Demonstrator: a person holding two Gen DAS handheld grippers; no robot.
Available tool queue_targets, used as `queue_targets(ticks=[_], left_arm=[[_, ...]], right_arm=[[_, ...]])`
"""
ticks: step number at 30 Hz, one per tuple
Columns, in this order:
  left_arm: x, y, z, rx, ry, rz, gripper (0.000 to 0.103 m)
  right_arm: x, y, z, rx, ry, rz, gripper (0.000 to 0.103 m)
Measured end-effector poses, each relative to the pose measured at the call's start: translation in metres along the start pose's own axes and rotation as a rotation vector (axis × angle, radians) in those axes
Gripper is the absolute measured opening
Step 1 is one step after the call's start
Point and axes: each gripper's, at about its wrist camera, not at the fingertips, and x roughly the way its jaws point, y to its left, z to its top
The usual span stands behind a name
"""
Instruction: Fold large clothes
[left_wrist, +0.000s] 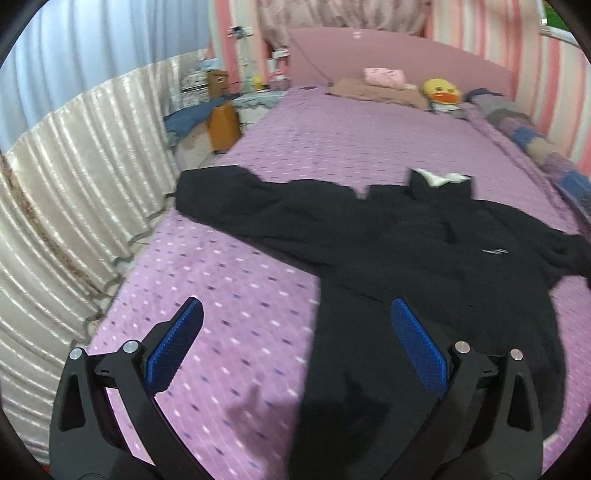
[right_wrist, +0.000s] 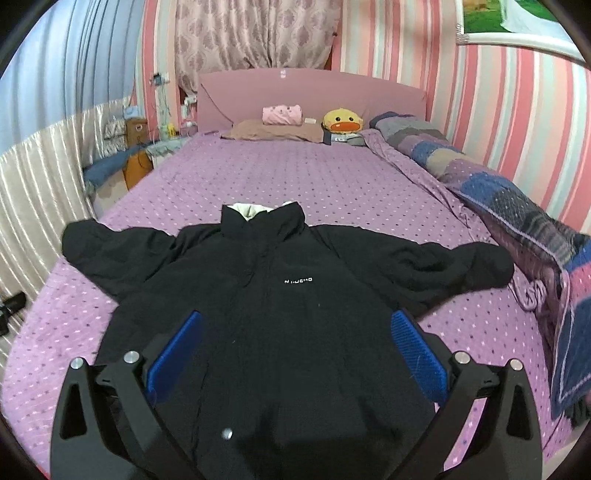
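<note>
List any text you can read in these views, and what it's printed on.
"N I U C M O", roughly: small white chest print on the black jacket; the middle letters are blurred, so the spelling is uncertain.
The same print in the left wrist view is an unreadable white smear.
Marks on the pink headboard and the box by the bed: too small to read.

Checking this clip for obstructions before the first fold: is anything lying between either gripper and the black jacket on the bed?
Nothing visible. The black jacket lies spread flat on the purple bedspread, directly ahead of the right gripper and just right of the left gripper. Both jaws are open and empty; the pillows and duck toy sit far off.
</note>
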Motion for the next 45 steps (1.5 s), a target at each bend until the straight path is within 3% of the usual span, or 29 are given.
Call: queue_targets(ticks=[5, 10, 13, 15, 17, 20, 24, 30, 35, 36, 39, 45], left_arm=[[0.067, 0.049, 0.027, -0.077, 0.040, 0.020, 0.100], [0.130, 0.104, 0.059, -0.182, 0.030, 0.030, 0.100], [0.174, 0.133, 0.081, -0.225, 0.043, 0.074, 0.100], [0.202, 0.147, 0.095, -0.225, 0.030, 0.159, 0.100], [0.230, 0.158, 0.107, -0.223, 0.024, 0.186, 0.100], [0.263, 0.176, 0.119, -0.265, 0.020, 0.176, 0.100], [0.296, 0.205, 0.128, -0.355, 0.022, 0.094, 0.100], [0.361, 0.243, 0.128, -0.513, 0.100, 0.080, 0.098], [0.411, 0.240, 0.134, -0.521, 0.170, 0.083, 0.091], [0.416, 0.240, 0.135, -0.523, 0.169, 0.074, 0.086], [0.434, 0.235, 0.146, -0.526, 0.166, 0.018, 0.059], [0.426, 0.221, 0.153, -0.458, 0.152, 0.039, 0.019]], right_arm=[[0.069, 0.012, 0.017, -0.010, 0.069, 0.002, 0.101], [0.120, 0.026, 0.032, -0.049, 0.070, -0.049, 0.101], [0.141, 0.033, 0.038, -0.072, 0.065, -0.049, 0.101], [0.160, 0.042, 0.045, -0.104, 0.052, -0.069, 0.101], [0.171, 0.046, 0.049, -0.118, 0.041, -0.078, 0.102], [0.198, 0.052, 0.056, -0.115, 0.048, -0.060, 0.101], [0.223, 0.053, 0.056, -0.092, 0.083, -0.047, 0.101], [0.242, 0.066, 0.045, -0.143, 0.109, -0.057, 0.101], [0.247, 0.073, 0.042, -0.210, 0.104, -0.100, 0.101], [0.246, 0.072, 0.042, -0.214, 0.104, -0.102, 0.101], [0.245, 0.070, 0.043, -0.223, 0.099, -0.104, 0.101], [0.245, 0.063, 0.044, -0.206, 0.110, -0.097, 0.101]])
